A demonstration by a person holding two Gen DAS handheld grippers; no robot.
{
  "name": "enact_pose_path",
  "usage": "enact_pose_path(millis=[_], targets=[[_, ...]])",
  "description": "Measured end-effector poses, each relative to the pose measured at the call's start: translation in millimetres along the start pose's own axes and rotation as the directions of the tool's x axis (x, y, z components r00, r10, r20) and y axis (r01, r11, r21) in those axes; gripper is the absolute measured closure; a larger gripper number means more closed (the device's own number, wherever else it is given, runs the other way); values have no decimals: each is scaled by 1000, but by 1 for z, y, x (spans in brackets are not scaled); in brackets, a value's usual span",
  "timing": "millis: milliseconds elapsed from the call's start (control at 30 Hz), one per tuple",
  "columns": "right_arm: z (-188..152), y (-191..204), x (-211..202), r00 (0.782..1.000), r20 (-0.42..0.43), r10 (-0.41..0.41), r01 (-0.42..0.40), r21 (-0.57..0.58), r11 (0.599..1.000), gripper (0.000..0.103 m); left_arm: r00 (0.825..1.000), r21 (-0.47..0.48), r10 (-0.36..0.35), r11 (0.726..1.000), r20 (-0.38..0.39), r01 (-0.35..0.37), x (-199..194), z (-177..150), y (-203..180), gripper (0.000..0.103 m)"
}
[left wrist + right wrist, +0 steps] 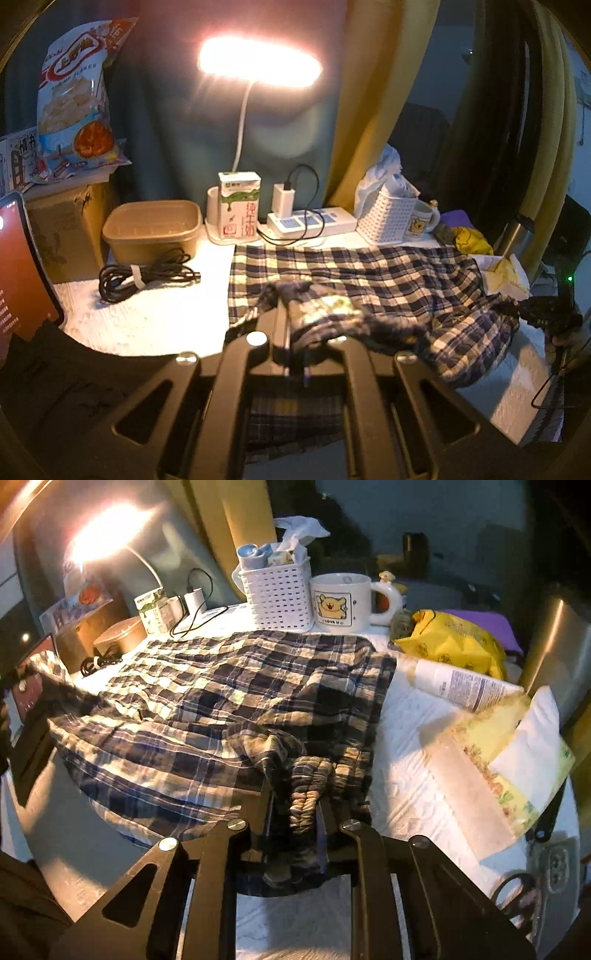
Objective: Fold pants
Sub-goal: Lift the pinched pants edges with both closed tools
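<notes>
pants [221,686] bunched, pinched in both tongs

A lived-in home desk: lit lamp [258,62], snack bag [75,99], milk carton [238,206], bear mug [340,602], curtains [384,96]

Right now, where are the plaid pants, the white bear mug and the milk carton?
Plaid pants [221,679]: right wrist view, middle of the spread cloth.
White bear mug [338,603]: right wrist view, its printed side.
Milk carton [238,206]: left wrist view, its front face.
</notes>
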State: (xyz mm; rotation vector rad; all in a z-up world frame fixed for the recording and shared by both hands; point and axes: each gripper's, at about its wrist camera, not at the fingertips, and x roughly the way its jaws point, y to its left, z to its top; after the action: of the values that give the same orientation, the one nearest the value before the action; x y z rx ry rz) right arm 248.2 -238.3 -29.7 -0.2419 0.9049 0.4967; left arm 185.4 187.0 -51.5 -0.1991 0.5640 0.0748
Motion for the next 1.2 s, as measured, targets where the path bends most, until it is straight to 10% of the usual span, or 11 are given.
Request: enact_pose_path(millis=[433, 1200], targets=[[83, -28, -18, 947, 280, -157, 141, 78, 987, 90, 999, 98, 16, 995, 44, -20, 45, 53, 3, 99], [129, -55, 124, 965, 52, -256, 249, 117, 961, 90, 957, -78, 53, 994, -286, -78, 218, 49, 91, 89]])
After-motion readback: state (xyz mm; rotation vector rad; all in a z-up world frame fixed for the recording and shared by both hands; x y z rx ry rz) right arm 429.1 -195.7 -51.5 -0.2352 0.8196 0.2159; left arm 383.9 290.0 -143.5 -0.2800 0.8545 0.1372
